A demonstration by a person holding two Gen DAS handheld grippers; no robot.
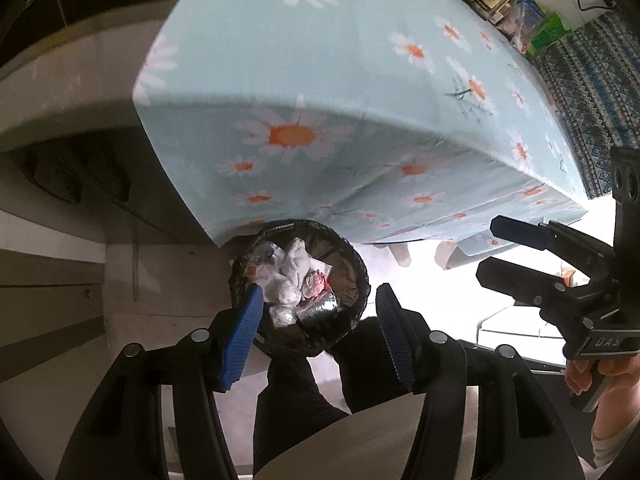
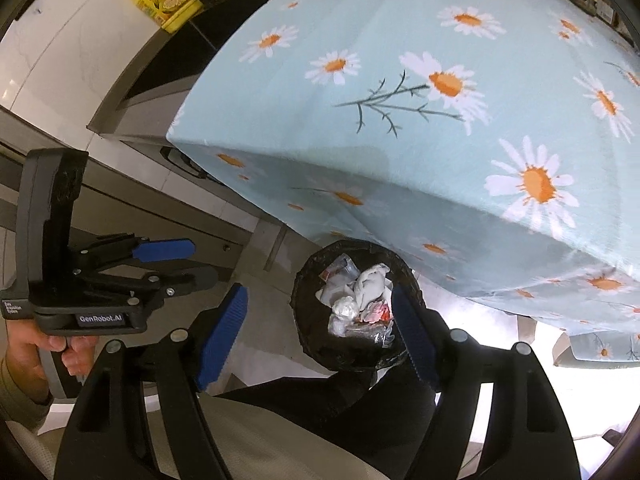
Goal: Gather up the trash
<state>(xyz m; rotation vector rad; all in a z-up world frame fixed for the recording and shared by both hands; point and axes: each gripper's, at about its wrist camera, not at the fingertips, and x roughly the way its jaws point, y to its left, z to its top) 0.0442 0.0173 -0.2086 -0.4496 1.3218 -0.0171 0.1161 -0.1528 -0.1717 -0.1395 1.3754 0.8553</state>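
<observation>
A black trash bin (image 1: 356, 280) lined with a black bag stands on the floor by the table's edge; it also shows in the right wrist view (image 2: 308, 320). It holds crumpled white tissues (image 1: 294, 266), wrappers and a foil piece (image 1: 320, 308); the tissues also show in the right wrist view (image 2: 370, 284). My left gripper (image 1: 320, 332) hangs above the bin, open and empty. My right gripper (image 2: 320, 332) is also open and empty, above the bin's left side. Each gripper appears in the other's view: the right gripper (image 1: 500, 248) and the left gripper (image 2: 196, 260).
The table (image 1: 320, 60) wears a light blue daisy cloth (image 2: 440, 120). Bottles and packets (image 1: 508, 4) crowd its far corner. A yellow bottle (image 2: 168, 0) stands on a counter beside it. Dark trouser legs (image 1: 300, 392) are below the grippers.
</observation>
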